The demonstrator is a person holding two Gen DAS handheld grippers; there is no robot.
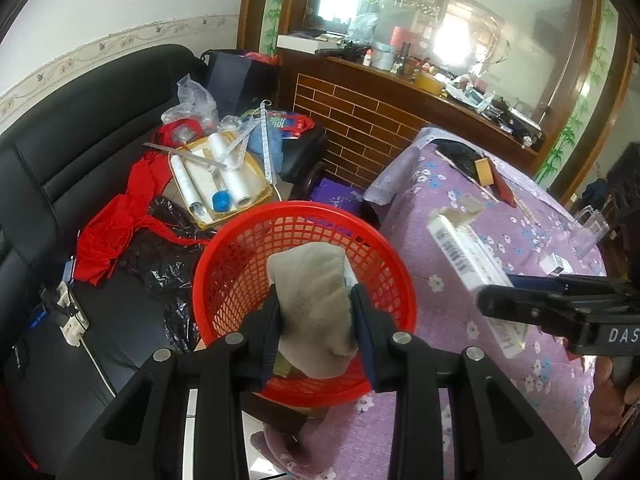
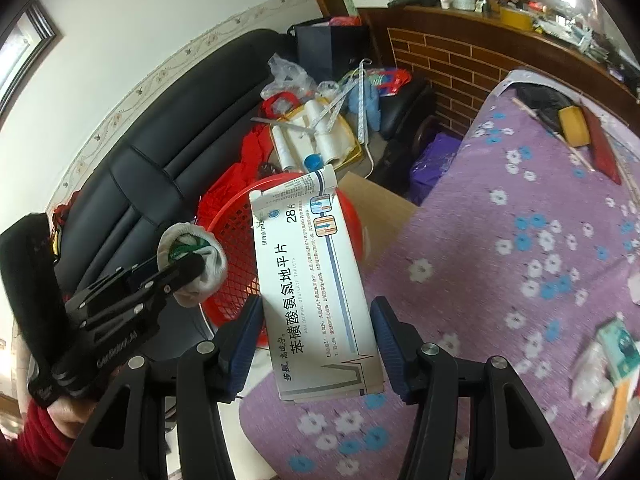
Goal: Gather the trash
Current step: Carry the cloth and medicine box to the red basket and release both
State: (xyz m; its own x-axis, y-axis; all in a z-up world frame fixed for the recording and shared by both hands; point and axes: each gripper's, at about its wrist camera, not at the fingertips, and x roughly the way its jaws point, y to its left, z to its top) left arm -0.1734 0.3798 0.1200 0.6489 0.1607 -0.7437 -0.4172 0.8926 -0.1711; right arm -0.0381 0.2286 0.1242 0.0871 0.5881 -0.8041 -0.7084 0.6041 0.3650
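A rolled grey-white sock (image 1: 310,300) hangs over the red mesh basket (image 1: 240,264), pinched in my left gripper (image 1: 316,316), directly above the opening and the nearer of my two loads. My right gripper (image 2: 316,340) clamps a white tablet box (image 2: 312,280), its long axis pointing forward toward the basket's rim, just beside the purple flowered tablecloth (image 2: 500,280). Both look ready to drop.

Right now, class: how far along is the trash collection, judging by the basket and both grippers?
Done: little shows in the red basket. In hand: left gripper holds a grey sock over it; right gripper holds a medicine box. Left: dropping both, plus scraps on the purple tablecloth.
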